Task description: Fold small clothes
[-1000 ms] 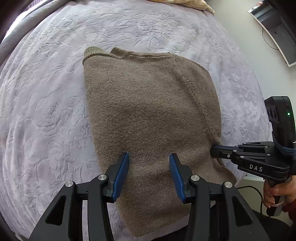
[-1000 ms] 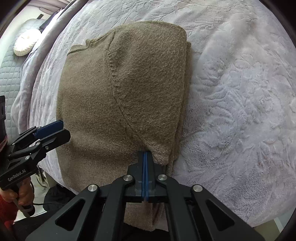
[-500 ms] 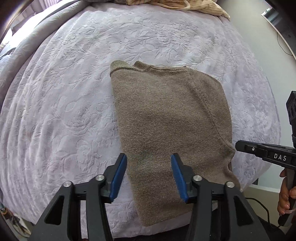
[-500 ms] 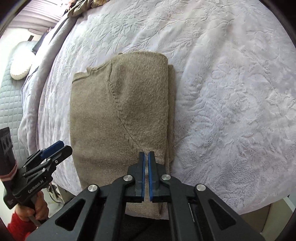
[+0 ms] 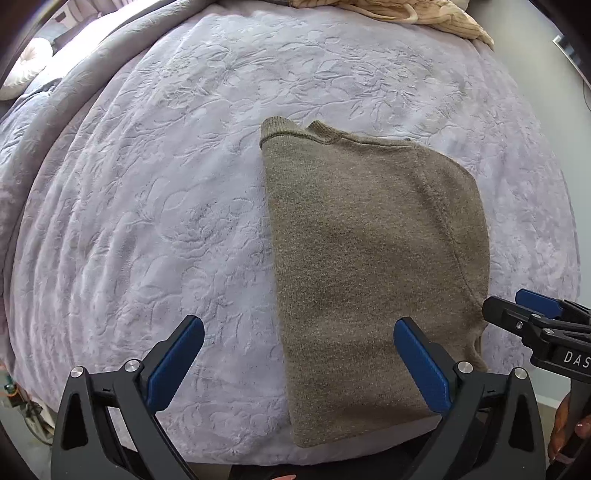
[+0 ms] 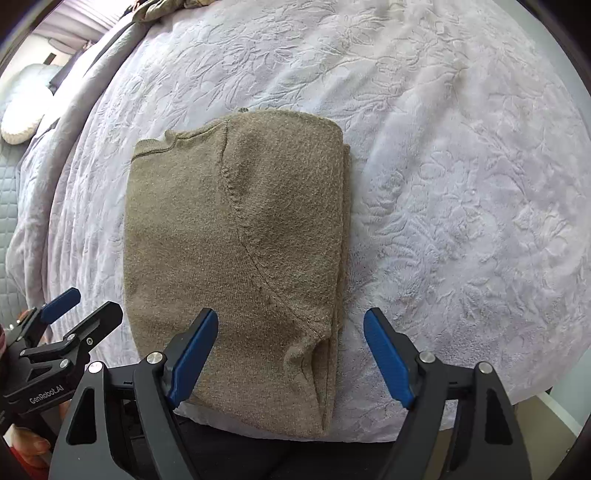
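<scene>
Item: brown sweater (image 6: 236, 266), folded lengthwise on bedspread (image 6: 443, 184), near end overhanging the edge. Left gripper (image 5: 299, 363) and right gripper (image 6: 290, 350) have just been opening; both stand wide, nothing between. Risk: overhang may drag the fold loose; extent below the edge cannot be seen.

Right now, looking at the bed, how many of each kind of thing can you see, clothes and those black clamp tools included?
Brown sweater, folded lengthwise: 1
Cream garment, bunched at the bed's far edge: 1
Lilac bedspread: 1
Grippers, both with jaws just opened and nothing between them: 2, left gripper, right gripper
Total: 5
</scene>
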Action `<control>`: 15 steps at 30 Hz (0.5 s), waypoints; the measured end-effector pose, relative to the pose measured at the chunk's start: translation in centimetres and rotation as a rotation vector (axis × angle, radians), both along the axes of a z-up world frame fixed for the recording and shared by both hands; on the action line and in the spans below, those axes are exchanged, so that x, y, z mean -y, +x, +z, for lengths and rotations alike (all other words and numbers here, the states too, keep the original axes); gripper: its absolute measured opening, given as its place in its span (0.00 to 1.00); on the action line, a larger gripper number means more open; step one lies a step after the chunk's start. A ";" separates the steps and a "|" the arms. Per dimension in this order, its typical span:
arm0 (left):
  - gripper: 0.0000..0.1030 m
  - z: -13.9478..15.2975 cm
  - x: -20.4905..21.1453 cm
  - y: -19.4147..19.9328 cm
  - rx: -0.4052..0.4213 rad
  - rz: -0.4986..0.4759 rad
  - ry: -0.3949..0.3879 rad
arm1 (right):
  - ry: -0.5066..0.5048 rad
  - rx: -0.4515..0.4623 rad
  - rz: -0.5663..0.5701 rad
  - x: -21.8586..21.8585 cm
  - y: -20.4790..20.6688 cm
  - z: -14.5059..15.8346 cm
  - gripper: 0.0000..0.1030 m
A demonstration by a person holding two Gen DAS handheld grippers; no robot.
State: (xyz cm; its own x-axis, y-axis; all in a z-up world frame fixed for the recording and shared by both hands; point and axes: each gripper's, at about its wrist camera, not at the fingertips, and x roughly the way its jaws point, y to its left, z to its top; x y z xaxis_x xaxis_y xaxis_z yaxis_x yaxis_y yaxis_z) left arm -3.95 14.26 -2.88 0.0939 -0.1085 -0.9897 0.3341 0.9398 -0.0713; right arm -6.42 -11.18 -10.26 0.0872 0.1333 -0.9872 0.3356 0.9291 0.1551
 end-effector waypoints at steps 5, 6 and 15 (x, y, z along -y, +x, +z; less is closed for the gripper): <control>1.00 0.1 -0.1 0.3 0.025 0.012 0.021 | -0.058 0.030 0.015 -0.3 0.1 0.6 1.00; 1.00 0.3 -0.2 0.4 0.030 0.012 0.024 | -0.076 0.036 0.022 -0.4 0.2 0.7 1.00; 1.00 0.6 -0.6 1.1 0.021 0.043 0.029 | -0.116 0.019 0.038 -0.6 0.8 0.9 1.00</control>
